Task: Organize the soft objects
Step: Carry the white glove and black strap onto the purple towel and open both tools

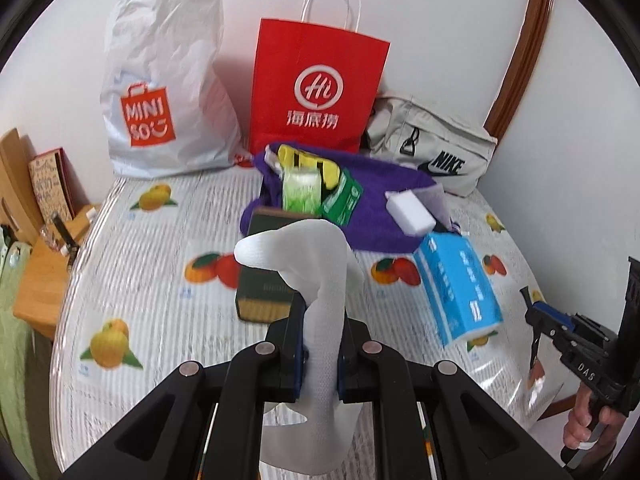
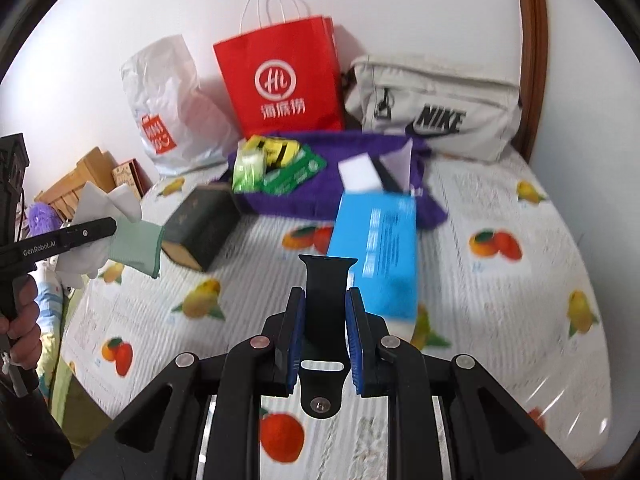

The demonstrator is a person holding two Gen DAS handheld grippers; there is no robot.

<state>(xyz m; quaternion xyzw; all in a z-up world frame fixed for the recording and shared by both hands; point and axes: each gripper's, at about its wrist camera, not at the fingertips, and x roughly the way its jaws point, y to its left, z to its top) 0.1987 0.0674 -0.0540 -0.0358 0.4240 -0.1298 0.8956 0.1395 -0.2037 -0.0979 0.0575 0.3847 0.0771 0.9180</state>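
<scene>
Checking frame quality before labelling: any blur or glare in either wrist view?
Left wrist: white glove in the jaws is sharp, blue tissue pack and tablecloth smeared. Right wrist: black strap crisp, background blurred, glare streaks on the cloth at lower right; fisheye vignette in both.

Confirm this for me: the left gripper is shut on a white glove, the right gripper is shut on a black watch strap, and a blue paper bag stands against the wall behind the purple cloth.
One thing is wrong: the paper bag is red, not blue, as the left wrist view shows. The rest holds: the left gripper is shut on the white glove, the right gripper is shut on the black watch strap, and the bag stands against the wall behind the purple cloth.
</scene>
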